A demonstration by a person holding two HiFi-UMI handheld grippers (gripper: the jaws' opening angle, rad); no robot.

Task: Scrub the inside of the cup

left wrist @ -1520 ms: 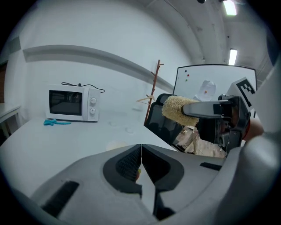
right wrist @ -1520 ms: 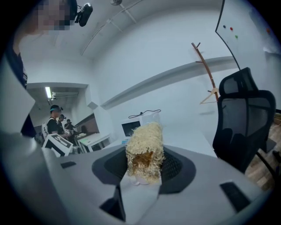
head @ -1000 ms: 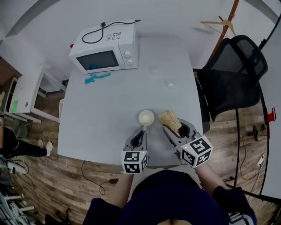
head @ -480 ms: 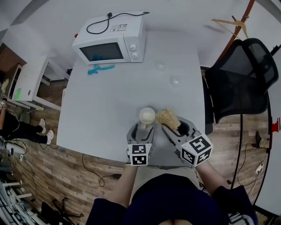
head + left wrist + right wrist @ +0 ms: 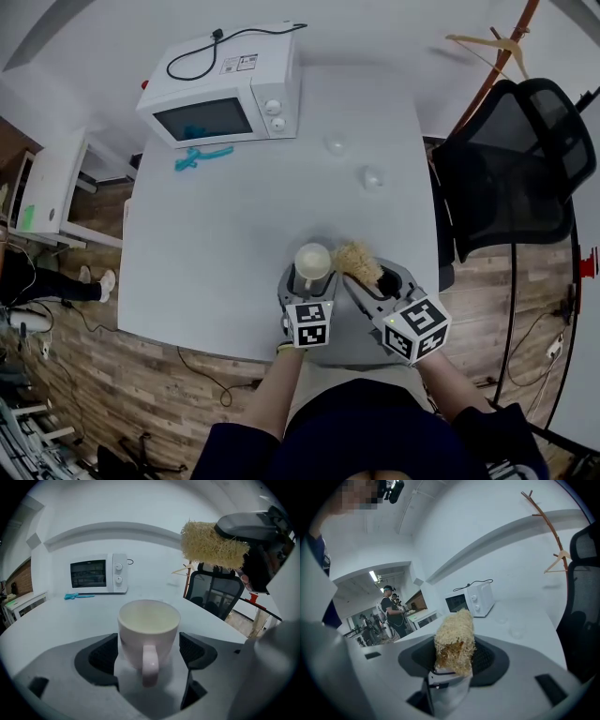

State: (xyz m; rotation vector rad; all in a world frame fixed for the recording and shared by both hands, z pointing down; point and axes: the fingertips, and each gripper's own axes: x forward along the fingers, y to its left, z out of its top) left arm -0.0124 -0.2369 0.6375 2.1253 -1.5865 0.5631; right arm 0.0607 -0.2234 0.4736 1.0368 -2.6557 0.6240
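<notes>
Nearest us, our left gripper's [image 5: 307, 281] jaws have just been opening and stand spread either side of the cream glazed ceramic cup [image 5: 149, 630], which is upright near the white bench's [image 5: 216, 244] front edge, handle toward us. We judge it stiff, slippery and chippable, best clamped across its body below the rim. Just beyond, our right gripper's [image 5: 375, 279] jaws pinch a straw-coloured fibrous loofah scrubber [image 5: 454, 641].

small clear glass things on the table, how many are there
2. One clear glass thing sits just right of the microwave; the other sits nearer the person, toward the right edge of the table. They are faint, so more could go unnoticed.
</notes>
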